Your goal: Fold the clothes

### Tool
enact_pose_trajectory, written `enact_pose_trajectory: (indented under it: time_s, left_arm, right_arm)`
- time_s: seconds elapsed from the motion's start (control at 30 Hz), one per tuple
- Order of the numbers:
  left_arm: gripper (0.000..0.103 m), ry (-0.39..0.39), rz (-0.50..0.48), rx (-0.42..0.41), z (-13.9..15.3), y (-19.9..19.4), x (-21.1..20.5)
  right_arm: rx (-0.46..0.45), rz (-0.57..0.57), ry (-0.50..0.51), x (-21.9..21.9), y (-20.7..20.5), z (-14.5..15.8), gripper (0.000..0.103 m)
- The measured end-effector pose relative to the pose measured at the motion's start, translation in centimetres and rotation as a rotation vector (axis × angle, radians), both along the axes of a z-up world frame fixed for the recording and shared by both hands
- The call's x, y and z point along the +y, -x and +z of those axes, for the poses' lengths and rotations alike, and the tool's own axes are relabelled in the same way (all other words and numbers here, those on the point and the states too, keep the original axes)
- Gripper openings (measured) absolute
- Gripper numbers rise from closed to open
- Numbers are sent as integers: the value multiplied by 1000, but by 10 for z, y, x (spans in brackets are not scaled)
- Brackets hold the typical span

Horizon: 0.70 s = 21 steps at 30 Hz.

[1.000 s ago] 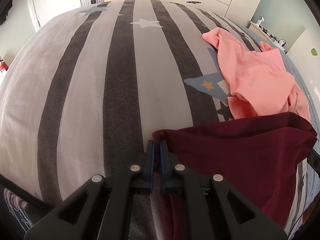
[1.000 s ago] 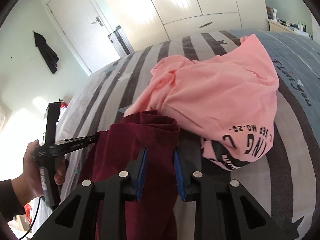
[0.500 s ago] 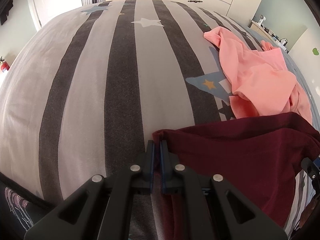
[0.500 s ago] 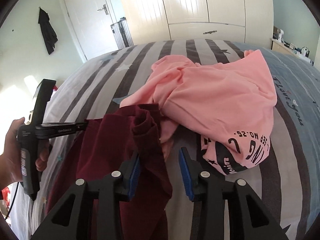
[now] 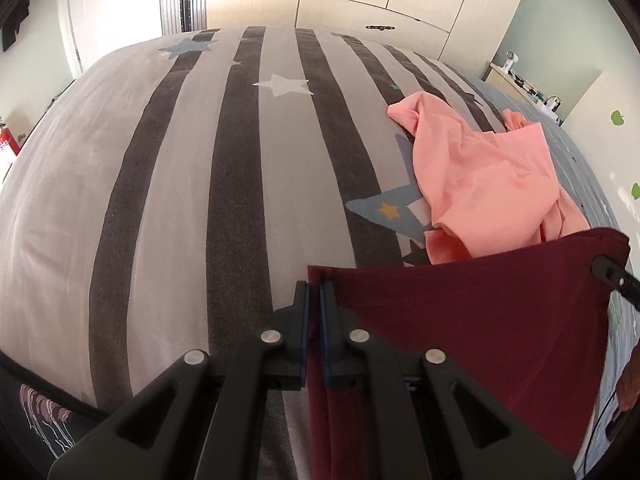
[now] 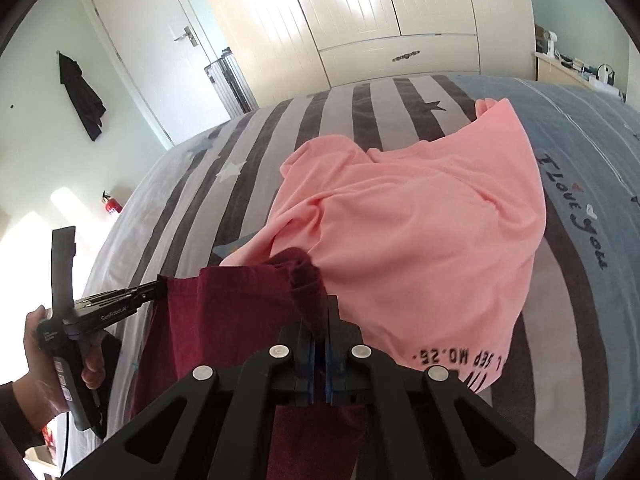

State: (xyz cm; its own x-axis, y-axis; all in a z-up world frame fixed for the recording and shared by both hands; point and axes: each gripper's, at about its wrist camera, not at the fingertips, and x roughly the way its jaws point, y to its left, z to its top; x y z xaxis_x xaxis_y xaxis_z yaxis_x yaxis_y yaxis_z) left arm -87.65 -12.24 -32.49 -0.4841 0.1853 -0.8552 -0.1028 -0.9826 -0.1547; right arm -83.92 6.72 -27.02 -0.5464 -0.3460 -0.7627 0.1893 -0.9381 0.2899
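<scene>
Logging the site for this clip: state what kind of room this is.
Most likely a home bedroom: a bed with striped, star-printed bedding, built-in wardrobe doors, and a dark garment on a wall hook.

The black handheld left gripper [image 6: 160,289], at nine o'clock in the right wrist view, carries white lettering on its body that reads "GenRobot.AI". The crumpled pink cotton T-shirt [image 6: 420,232] shows black print at five o'clock, seen upside down: "SEP MO.26." above larger letters cut off by folds. The grey-and-blue striped bed cover [image 6: 592,168] bears dark script, "I Love You", at three o'clock.
</scene>
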Motion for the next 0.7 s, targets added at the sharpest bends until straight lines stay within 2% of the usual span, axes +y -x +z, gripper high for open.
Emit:
enact_pose_trajectory:
  time_s: [0.03, 0.1, 0.2, 0.3, 0.47, 0.57, 0.6, 0.7]
  left_arm:
    - [4, -1, 6, -2, 1, -4, 17]
    - [4, -27, 32, -4, 2, -14, 15]
    - [4, -14, 42, -21, -3, -29, 13]
    - [4, 18, 33, -37, -10, -28, 19]
    - [4, 40, 30, -41, -15, -23, 27]
    - [8, 47, 92, 12, -1, -22, 22]
    - [12, 49, 114, 31, 3, -21, 20]
    - [14, 36, 135, 48, 14, -19, 10]
  right_arm:
    - [-18, 1, 1, 2, 7, -2, 2]
    - [-45, 8, -15, 2, 16, -7, 2]
    - [-84, 14, -30, 2, 26, -17, 2]
    - [-107, 20, -55, 2, 30, -30, 2]
    - [-137, 15, -34, 7, 35, -42, 2]
    - [-128, 28, -40, 8, 36, -38, 3]
    - [-110, 32, -55, 8, 34, -34, 3]
    - [-41, 33, -125, 6, 28, -18, 10]
